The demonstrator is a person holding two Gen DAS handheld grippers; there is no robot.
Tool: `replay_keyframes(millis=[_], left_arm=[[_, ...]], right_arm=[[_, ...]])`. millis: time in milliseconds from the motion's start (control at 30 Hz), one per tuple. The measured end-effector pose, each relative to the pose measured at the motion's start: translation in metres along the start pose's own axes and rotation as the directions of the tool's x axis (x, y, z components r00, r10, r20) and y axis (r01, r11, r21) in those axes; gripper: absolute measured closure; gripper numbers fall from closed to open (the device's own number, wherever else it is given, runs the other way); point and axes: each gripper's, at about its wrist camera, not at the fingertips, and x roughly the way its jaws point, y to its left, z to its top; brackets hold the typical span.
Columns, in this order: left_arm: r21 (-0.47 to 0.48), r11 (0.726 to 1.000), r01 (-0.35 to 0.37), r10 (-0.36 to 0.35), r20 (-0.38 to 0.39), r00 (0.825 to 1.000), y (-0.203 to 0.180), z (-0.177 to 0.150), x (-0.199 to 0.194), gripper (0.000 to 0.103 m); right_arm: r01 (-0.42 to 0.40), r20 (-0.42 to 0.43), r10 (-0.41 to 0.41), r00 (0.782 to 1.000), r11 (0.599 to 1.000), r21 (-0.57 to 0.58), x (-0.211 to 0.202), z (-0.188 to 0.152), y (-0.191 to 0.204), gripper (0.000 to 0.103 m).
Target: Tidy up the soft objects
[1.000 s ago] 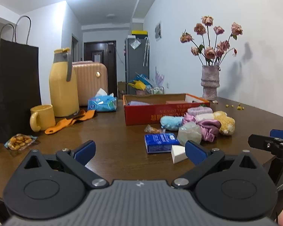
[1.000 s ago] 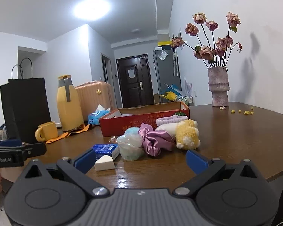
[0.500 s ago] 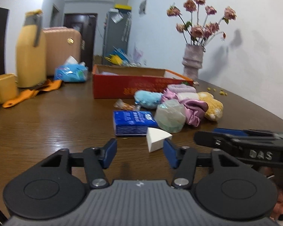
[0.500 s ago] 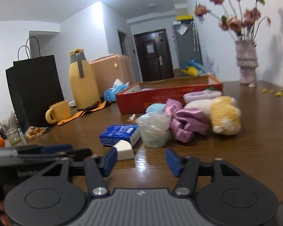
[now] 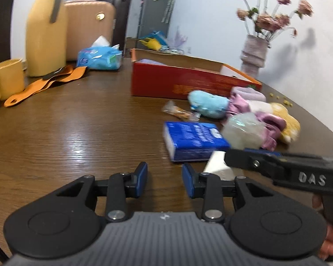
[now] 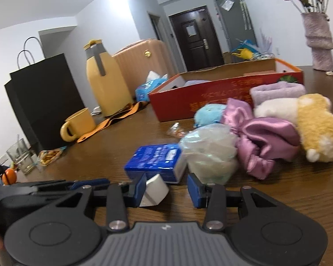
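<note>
A white wedge sponge (image 6: 155,189) lies on the wooden table between the pads of my right gripper (image 6: 166,188), against the left pad; the jaws stand partly open around it. It shows in the left wrist view (image 5: 217,166) too, behind the right gripper (image 5: 244,158). My left gripper (image 5: 164,178) is partly open and empty over bare table. Beyond lie a blue tissue pack (image 6: 155,161), a pale mesh puff (image 6: 211,150), a purple satin scrunchie (image 6: 264,139), a blue plush (image 6: 207,114), a yellow plush (image 6: 317,126) and a lilac towel (image 6: 277,90). The red box (image 6: 222,97) stands open behind.
A yellow jug (image 6: 106,84), yellow mug (image 6: 80,124), orange strap (image 5: 44,84), black paper bag (image 6: 42,102), glass (image 6: 22,157), snack packet (image 6: 50,154) and blue tissue bag (image 5: 100,57) stand at the left. A vase of flowers (image 5: 255,53) stands at the back right. A wrapped snack (image 5: 177,112) lies near the box.
Both grippers have narrowed from wide open. The right gripper has moved forward and down so its pads now flank the white sponge. The left gripper has moved forward over the table.
</note>
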Motion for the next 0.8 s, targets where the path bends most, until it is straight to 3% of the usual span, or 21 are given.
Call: replay_keyframes(millis=[67, 133, 200, 267, 433, 533, 667, 767, 800], left_arm=[[-0.033, 0.999, 0.030, -0.030, -0.010, 0.999, 0.006, 0.003, -0.001, 0.067], [-0.070, 0.994, 0.085, -0.086, -0.021, 0.996, 0.009, 0.005, -0.003, 0.067], [-0.090, 0.985, 0.147, -0.149, -0.021, 0.989, 0.009, 0.005, -0.003, 0.067], [-0.088, 0.983, 0.163, -0.166, -0.028, 0.986, 0.006, 0.004, -0.002, 0.067], [-0.061, 0.985, 0.162, -0.164, -0.027, 0.986, -0.005, 0.004, -0.005, 0.067], [-0.025, 0.989, 0.143, -0.143, 0.003, 0.990, -0.009, 0.013, -0.007, 0.060], [0.080, 0.994, 0.074, -0.078, 0.038, 0.996, -0.018, 0.044, 0.011, 0.053], [0.127, 0.992, 0.014, -0.015, 0.006, 1.000, -0.027, 0.074, 0.042, 0.046], [0.129, 0.991, 0.023, -0.022, -0.007, 1.000, -0.027, 0.082, 0.052, 0.046]], right_arm=[[-0.019, -0.019, 0.019, 1.000, 1.000, 0.012, 0.002, 0.001, 0.001, 0.067], [-0.055, -0.053, 0.057, 0.997, 0.998, 0.039, 0.003, 0.000, 0.000, 0.079], [-0.064, -0.072, 0.068, 0.995, 0.996, 0.058, 0.005, -0.002, 0.000, 0.080], [-0.055, -0.063, 0.059, 0.996, 0.996, 0.063, 0.004, -0.005, 0.001, 0.083], [-0.057, -0.044, 0.061, 0.997, 0.994, 0.095, -0.004, -0.005, -0.003, 0.088], [-0.038, -0.006, 0.039, 0.999, 0.995, 0.091, -0.017, -0.005, -0.007, 0.088], [-0.015, 0.042, 0.010, 0.999, 0.993, 0.119, -0.034, -0.003, -0.021, 0.088], [-0.011, 0.084, 0.001, 0.996, 0.992, 0.124, -0.046, 0.002, -0.028, 0.088], [-0.014, 0.108, 0.000, 0.994, 0.992, 0.123, -0.052, 0.005, -0.030, 0.088]])
